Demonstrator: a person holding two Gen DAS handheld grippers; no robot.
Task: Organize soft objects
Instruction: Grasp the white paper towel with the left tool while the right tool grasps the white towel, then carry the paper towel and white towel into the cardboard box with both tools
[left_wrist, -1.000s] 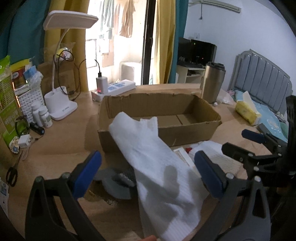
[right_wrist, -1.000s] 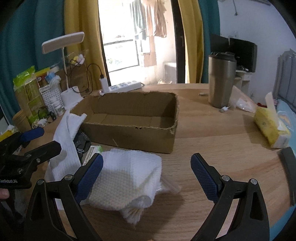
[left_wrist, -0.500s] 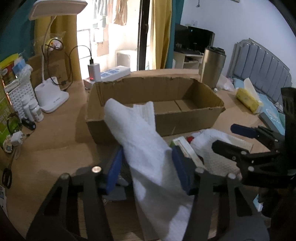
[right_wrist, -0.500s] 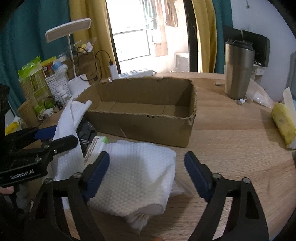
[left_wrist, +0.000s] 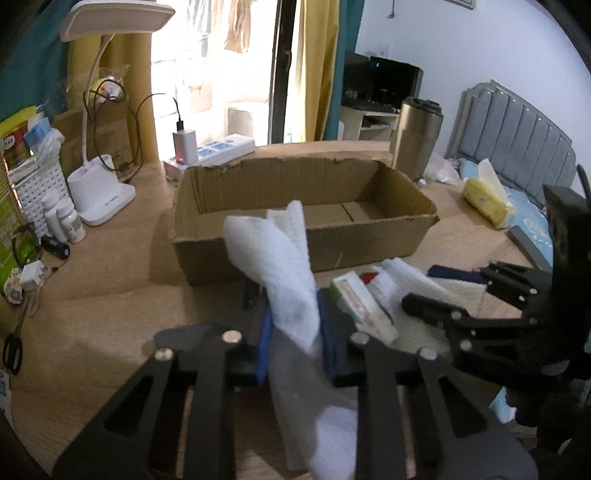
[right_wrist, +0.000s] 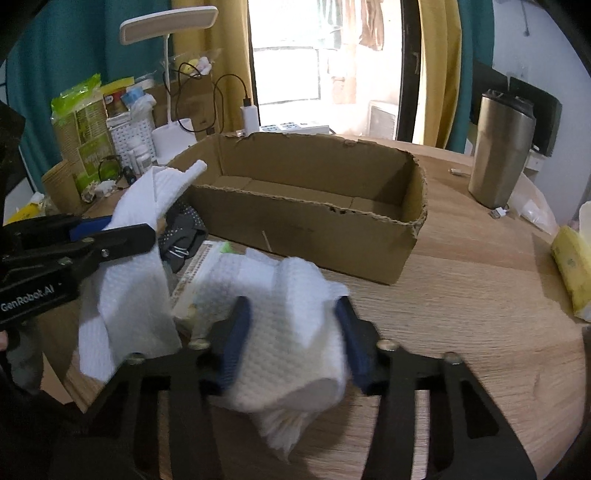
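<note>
Now both claws grip: the left claw (left_wrist: 293, 341) pinches a limp white cloth (left_wrist: 280, 266), the right claw (right_wrist: 293, 338) clamps a bunched towel (right_wrist: 288, 332). With the cardboard box (right_wrist: 314, 225) just ahead, lift each clear over its near wall before releasing, so trailing ends don't snag.

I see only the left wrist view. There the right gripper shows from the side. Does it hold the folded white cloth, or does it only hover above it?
Observer: It holds it. In the right wrist view the right gripper is shut on the folded white cloth, with one pad on each side.
Operator: And what is the dark thing behind the hanging white cloth?
Observer: It is a dark dotted fabric. It lies on the table, between the hanging white cloth and the cardboard box.
</note>
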